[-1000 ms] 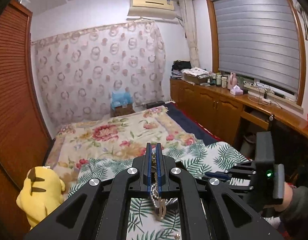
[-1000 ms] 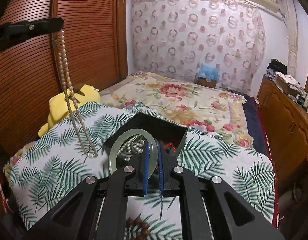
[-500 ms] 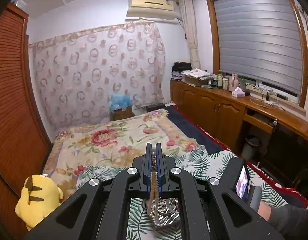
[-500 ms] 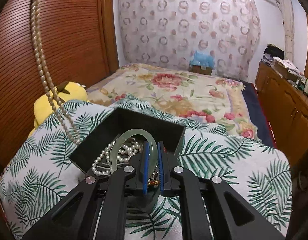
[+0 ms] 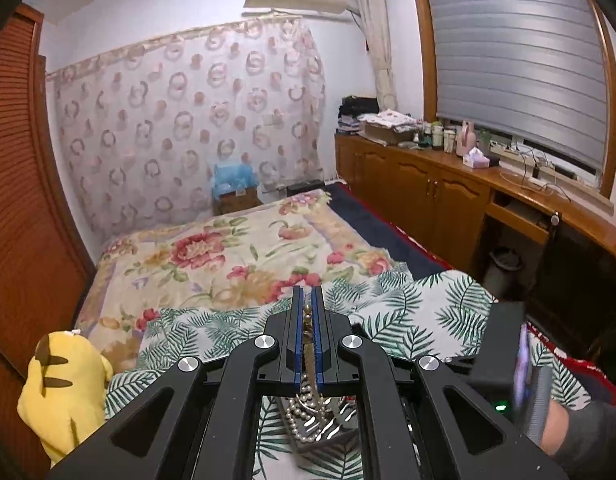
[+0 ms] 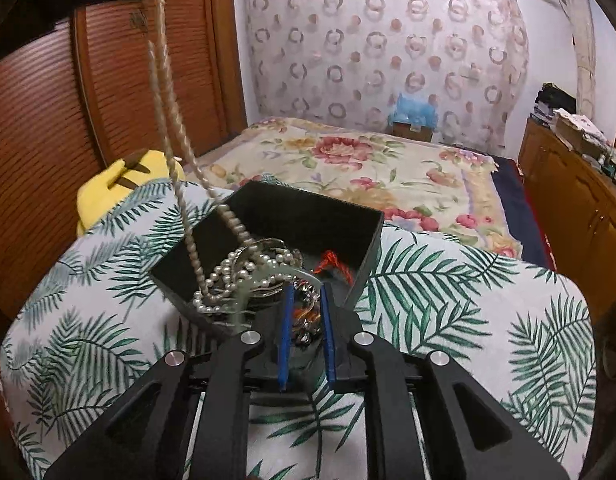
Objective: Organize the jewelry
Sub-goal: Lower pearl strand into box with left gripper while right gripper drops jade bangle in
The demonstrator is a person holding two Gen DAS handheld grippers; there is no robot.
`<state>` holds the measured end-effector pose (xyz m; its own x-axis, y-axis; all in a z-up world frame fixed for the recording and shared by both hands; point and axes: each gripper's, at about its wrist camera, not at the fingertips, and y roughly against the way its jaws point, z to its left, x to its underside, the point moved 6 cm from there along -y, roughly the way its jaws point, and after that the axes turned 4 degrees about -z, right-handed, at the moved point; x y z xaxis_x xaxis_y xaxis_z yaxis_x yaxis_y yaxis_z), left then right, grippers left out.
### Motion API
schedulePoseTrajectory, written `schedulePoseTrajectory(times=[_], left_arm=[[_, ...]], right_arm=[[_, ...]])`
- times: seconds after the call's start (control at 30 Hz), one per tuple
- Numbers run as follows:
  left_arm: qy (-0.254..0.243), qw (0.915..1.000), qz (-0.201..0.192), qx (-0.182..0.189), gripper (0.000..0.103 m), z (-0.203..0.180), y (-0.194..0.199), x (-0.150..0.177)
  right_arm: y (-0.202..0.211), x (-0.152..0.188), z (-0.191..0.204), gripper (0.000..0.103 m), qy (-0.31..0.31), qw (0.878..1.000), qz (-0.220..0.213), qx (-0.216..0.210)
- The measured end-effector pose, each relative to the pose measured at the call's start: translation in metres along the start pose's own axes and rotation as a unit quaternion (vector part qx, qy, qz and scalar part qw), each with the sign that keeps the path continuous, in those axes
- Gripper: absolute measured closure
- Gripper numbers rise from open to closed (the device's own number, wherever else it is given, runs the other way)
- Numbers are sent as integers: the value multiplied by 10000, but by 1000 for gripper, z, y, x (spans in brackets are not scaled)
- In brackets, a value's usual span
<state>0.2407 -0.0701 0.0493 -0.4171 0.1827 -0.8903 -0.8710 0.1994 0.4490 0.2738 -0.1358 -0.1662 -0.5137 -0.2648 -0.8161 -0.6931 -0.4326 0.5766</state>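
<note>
1. Landmark: black box [image 6: 308,220], open-topped, sitting on the palm-leaf cloth [image 6: 447,300] at the near end of the bed.
2. Left gripper [image 5: 306,312]: blue pads fully closed on a pearl necklace [image 6: 196,248]. In the right wrist view this gripper sits high, up and to the left of the box, and the strand hangs from it in a doubled line down to the box.
3. Lower end of the necklace is coiled inside the box, at its near-left corner; upper part is motion-blurred.
4. Right gripper [image 6: 306,316]: over the near edge of the box, jaws opening, a visible gap between the blue pads. Nothing is pinched between them.
5. Pale green bangle [image 6: 268,280]: lies in the box just beyond and left of the right gripper's tips, tangled among the pearls. Cannot tell if it touches the left finger.
6. Red-orange cord piece [image 6: 333,264]: inside the box, right of the pearls.
7. Yellow plush toy [image 6: 120,184]: left of the box, off the cloth's edge, by the wooden wardrobe doors [image 6: 48,120].
8. Person's sleeve [image 5: 587,436] seen to the right in the left wrist view.
</note>
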Motion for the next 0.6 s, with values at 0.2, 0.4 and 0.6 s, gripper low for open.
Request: schedulePoseTrajectory(times=[0.2, 0.4, 0.6], left_arm=[[-36, 9998, 180, 24, 99, -2, -11, 14], [27, 9991, 413, 85, 99, -2, -19, 36], [131, 9986, 497, 125, 79, 2, -12, 60]], right_arm=[[21, 6, -2, 88, -15, 9999, -149, 38], [44, 23, -5, 87, -133, 9997, -222, 15], [59, 47, -2, 87, -99, 9999, -73, -18]])
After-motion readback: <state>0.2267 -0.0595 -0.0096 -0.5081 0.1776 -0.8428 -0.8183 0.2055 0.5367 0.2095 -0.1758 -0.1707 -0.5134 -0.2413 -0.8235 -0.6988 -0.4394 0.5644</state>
